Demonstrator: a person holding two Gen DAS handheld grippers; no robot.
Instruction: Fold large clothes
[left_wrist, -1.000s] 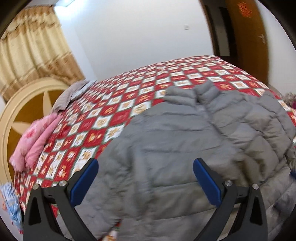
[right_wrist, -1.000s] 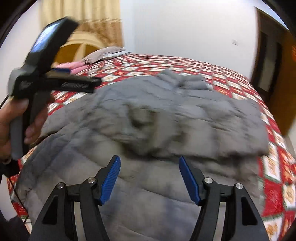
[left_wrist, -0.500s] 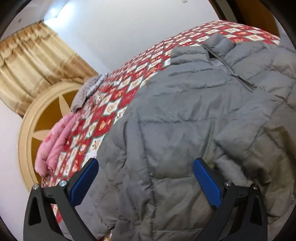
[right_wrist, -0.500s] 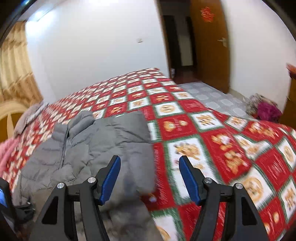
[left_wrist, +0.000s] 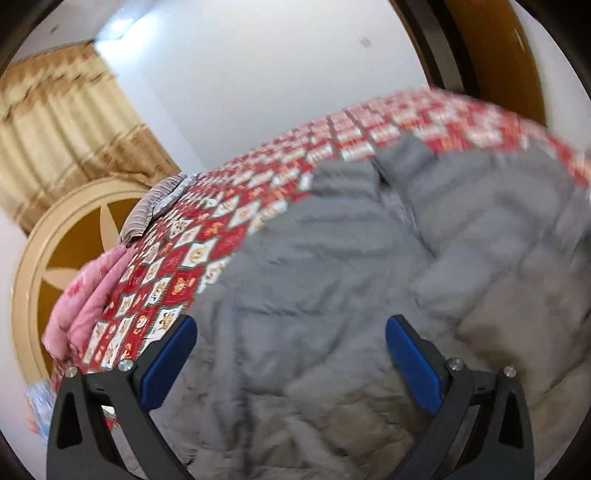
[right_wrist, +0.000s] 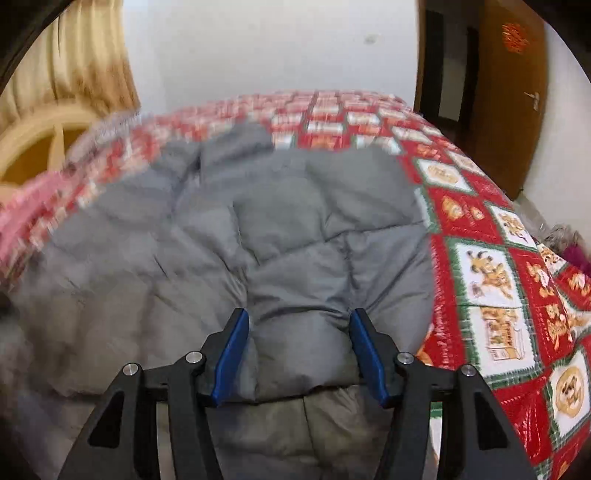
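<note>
A large grey puffer jacket (left_wrist: 351, 266) lies spread on the bed, collar at the far end; it also fills the right wrist view (right_wrist: 258, 229). My left gripper (left_wrist: 290, 354) is wide open and empty, hovering over the jacket's near left part. My right gripper (right_wrist: 299, 347) has narrowed onto a puffed fold at the jacket's near right edge, with cloth bulging between the blue pads (right_wrist: 231, 354). Both views are motion-blurred.
The bed has a red and white patterned quilt (right_wrist: 487, 266). Pink bedding (left_wrist: 88, 295) and a striped grey cloth (left_wrist: 151, 206) lie at its left edge by a round beige headboard (left_wrist: 44, 258). A brown door (right_wrist: 513, 92) stands at the right.
The right gripper swung back from the bare quilt to the jacket's right edge and its jaws narrowed onto a fold. The left gripper shifted over the jacket, staying open.
</note>
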